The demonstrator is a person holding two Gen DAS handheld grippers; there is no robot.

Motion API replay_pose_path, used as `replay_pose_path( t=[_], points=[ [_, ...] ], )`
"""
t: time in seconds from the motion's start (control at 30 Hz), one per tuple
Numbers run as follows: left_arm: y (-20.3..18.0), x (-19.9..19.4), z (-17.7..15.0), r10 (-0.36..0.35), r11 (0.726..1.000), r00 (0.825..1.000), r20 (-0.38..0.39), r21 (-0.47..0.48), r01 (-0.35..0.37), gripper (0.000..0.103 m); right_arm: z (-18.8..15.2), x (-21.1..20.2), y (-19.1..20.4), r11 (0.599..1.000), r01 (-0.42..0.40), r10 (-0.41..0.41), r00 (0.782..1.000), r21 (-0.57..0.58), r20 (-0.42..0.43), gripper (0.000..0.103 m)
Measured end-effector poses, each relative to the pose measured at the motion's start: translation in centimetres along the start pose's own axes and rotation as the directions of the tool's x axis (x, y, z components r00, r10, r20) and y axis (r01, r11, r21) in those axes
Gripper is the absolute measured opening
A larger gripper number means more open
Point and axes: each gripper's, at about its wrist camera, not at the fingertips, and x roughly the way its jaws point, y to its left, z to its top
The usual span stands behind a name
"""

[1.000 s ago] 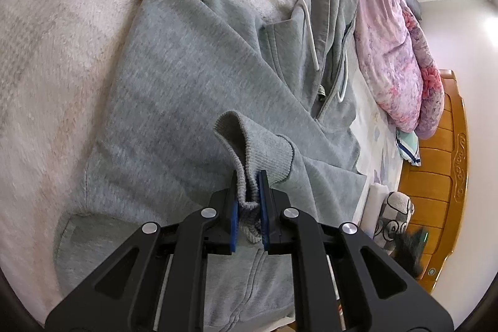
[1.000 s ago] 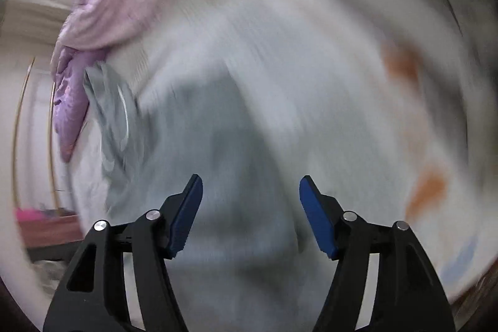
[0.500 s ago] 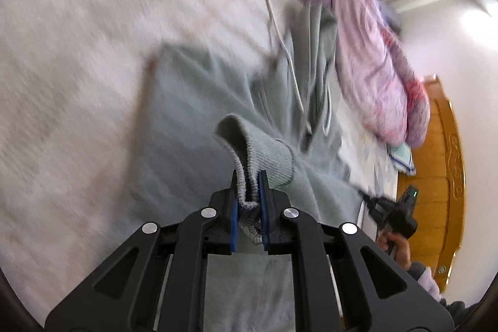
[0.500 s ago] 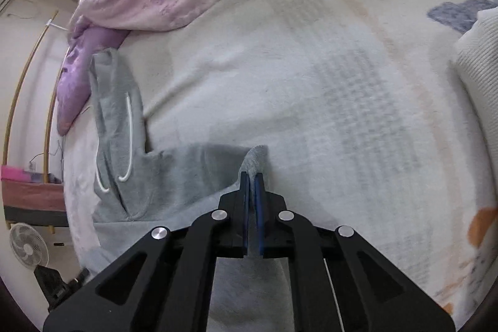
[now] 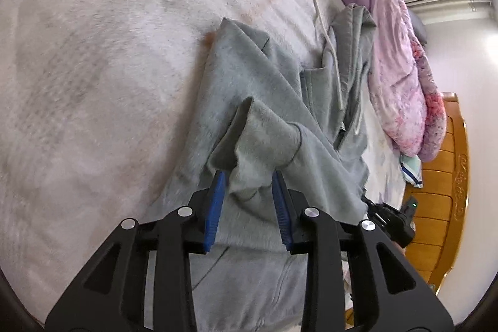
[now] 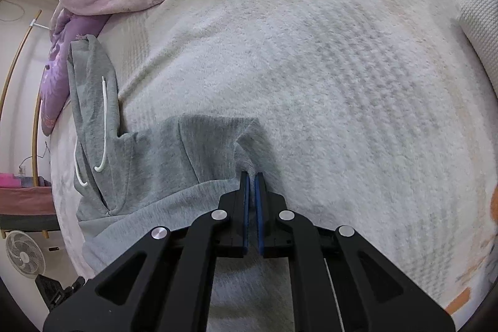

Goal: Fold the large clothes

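Left claw [image 5: 249, 176], lower centre: jaws just opening, sleeve cuff [image 5: 261, 145] loose between them. Right claw [image 6: 251, 176]: clamped on the grey hoodie [image 6: 162, 157] edge on the bed [image 6: 342, 83].

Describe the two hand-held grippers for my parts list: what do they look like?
They look identical. The left hand-held gripper has matte black plastic arms with triangular cut-outs, round silver fasteners at the joints, and two flat blue ribbed pads. The right hand-held gripper has the same black frame, silver fasteners and blue pads. No cables or printed markings show.
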Motion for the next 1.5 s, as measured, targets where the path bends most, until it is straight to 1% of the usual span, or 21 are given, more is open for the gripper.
replay_pose_path(
  t=[0.1,0.2,0.23,0.27,0.4,0.57,0.63,0.7,0.73,0.8,0.83,0.87,0.9,1.03,1.1,1.13,1.17,1.23,1.33,1.4,1.5],
  points=[
    [-0.2,1.8,0.3,0.049,0.999,0.998,-0.029,0.017,-0.049,0.031,0.1,0.1,0.1,1.0,0.003,-0.003,1.0,0.003,-0.006,0.004],
    [-0.1,2.9,0.4,0.054,0.998,0.997,-0.059,0.036,-0.052,0.029,0.1,0.2,0.1,1.0,0.005,-0.005,1.0,-0.001,-0.007,0.004],
    [-0.6,3.1,0.5,0.063,0.996,0.996,-0.062,0.072,-0.058,0.007,0.1,0.2,0.1,1.0,0.005,-0.005,1.0,0.0,-0.008,0.004],
    [-0.8,3.1,0.5,0.088,0.992,0.994,-0.068,0.096,-0.082,0.005,0.0,0.2,0.1,1.0,0.004,-0.004,1.0,-0.001,-0.007,0.004],
    [-1.3,2.0,0.1,0.182,0.967,0.977,-0.111,0.203,-0.157,0.004,0.0,0.1,0.1,1.0,0.005,-0.005,1.0,-0.008,-0.011,0.004],
    [1.4,0.9,-0.1,0.273,0.942,0.951,-0.147,0.241,-0.233,0.004,0.2,0.2,1.0,0.999,-0.007,0.005,1.0,-0.051,-0.028,0.004],
    [2.1,1.5,-0.1,0.271,0.945,0.951,-0.15,0.228,-0.233,0.005,0.1,0.7,1.8,0.997,0.018,-0.021,0.999,-0.08,-0.037,0.004],
    [2.4,1.6,0.2,0.208,0.968,0.966,-0.151,0.173,-0.181,0.006,0.0,1.0,2.0,0.996,0.032,-0.035,0.999,-0.081,-0.038,0.004],
    [2.5,1.3,0.4,0.171,0.978,0.974,-0.149,0.144,-0.15,0.007,0.1,1.0,2.0,0.997,0.031,-0.033,0.999,-0.073,-0.039,0.004],
    [2.4,0.2,1.0,0.084,0.994,0.99,-0.115,0.073,-0.076,0.03,0.1,0.9,2.0,0.997,0.027,-0.029,0.999,-0.07,-0.039,0.004],
    [2.3,-0.2,1.2,0.072,0.996,0.992,-0.099,0.06,-0.067,0.05,0.2,0.9,2.0,0.997,0.026,-0.029,0.999,-0.075,-0.04,0.004],
    [2.1,-0.9,1.5,0.061,0.997,0.996,-0.06,0.06,-0.058,0.055,0.2,0.9,2.0,0.997,0.026,-0.029,0.999,-0.078,-0.042,0.004],
    [1.9,-1.2,1.9,0.07,0.995,0.997,-0.03,0.069,-0.068,0.056,0.2,0.9,2.0,0.996,0.026,-0.03,0.999,-0.08,-0.043,0.004],
    [1.3,0.7,3.3,0.148,0.985,0.989,-0.031,0.097,-0.144,0.055,0.3,0.9,1.9,0.997,0.027,-0.03,0.999,-0.074,-0.043,0.004],
    [0.4,2.0,3.8,0.172,0.977,0.985,-0.03,0.135,-0.166,0.045,0.2,0.9,1.9,0.997,0.03,-0.033,0.999,-0.072,-0.042,0.004],
    [0.1,2.5,4.0,0.178,0.974,0.983,-0.032,0.148,-0.171,0.032,0.2,0.9,2.0,0.997,0.031,-0.034,0.999,-0.073,-0.041,0.004],
    [-0.4,3.2,4.1,0.246,0.954,0.969,-0.026,0.184,-0.237,0.006,0.2,0.8,2.0,0.997,0.032,-0.035,0.999,-0.075,-0.038,0.004],
    [-0.9,3.7,4.1,0.303,0.929,0.953,0.012,0.217,-0.298,0.006,0.2,0.5,2.2,0.996,0.029,-0.031,0.999,-0.081,-0.021,0.004],
    [-2.1,2.7,3.7,0.325,0.91,0.942,0.088,0.242,-0.337,0.006,0.5,-0.8,2.3,0.997,-0.007,0.009,0.999,-0.072,0.033,0.004],
    [-2.1,1.9,3.6,0.295,0.922,0.949,0.108,0.228,-0.313,0.006,0.9,-1.1,2.1,0.998,-0.031,0.034,0.998,-0.053,0.052,0.004],
    [-0.5,2.1,3.8,0.264,0.945,0.96,0.096,0.172,-0.278,0.006,0.9,0.1,1.9,0.998,-0.006,0.007,0.999,-0.055,0.034,0.004]
  ],
)
